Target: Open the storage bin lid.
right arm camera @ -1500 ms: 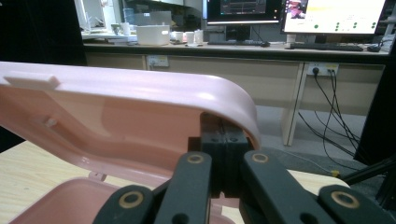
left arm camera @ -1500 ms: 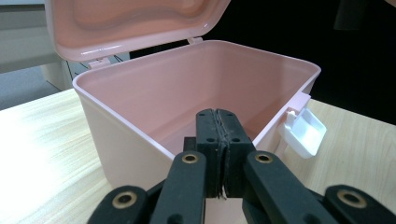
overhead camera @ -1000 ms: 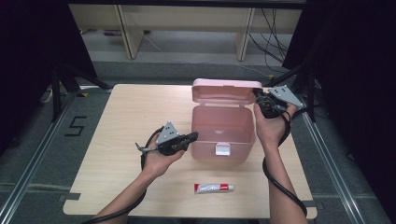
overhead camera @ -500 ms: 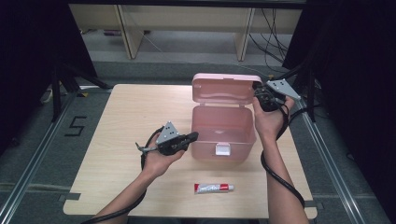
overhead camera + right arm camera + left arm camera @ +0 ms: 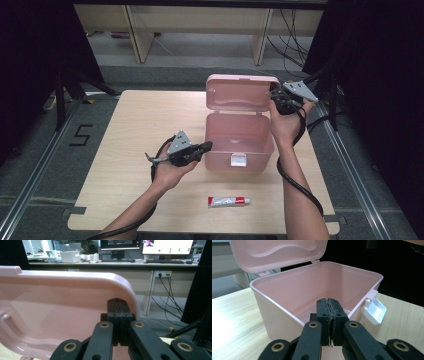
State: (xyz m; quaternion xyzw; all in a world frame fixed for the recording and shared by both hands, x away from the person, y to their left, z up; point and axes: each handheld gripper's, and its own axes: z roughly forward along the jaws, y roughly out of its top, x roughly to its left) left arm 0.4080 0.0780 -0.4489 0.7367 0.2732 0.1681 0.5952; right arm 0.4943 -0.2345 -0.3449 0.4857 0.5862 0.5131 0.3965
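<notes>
Wooden table (image 5: 125,130), closed left hand-held gripper (image 5: 206,146) touching pink box (image 5: 240,142), closed right hand-held gripper (image 5: 273,95) against lid (image 5: 240,92)

"5" taped on floor (image 5: 80,135)

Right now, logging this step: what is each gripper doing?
Left gripper: jaws shut, empty, beside the pink plastic box.
Right gripper: jaws shut, at the box's open pink lid; grip cannot be told.
</notes>
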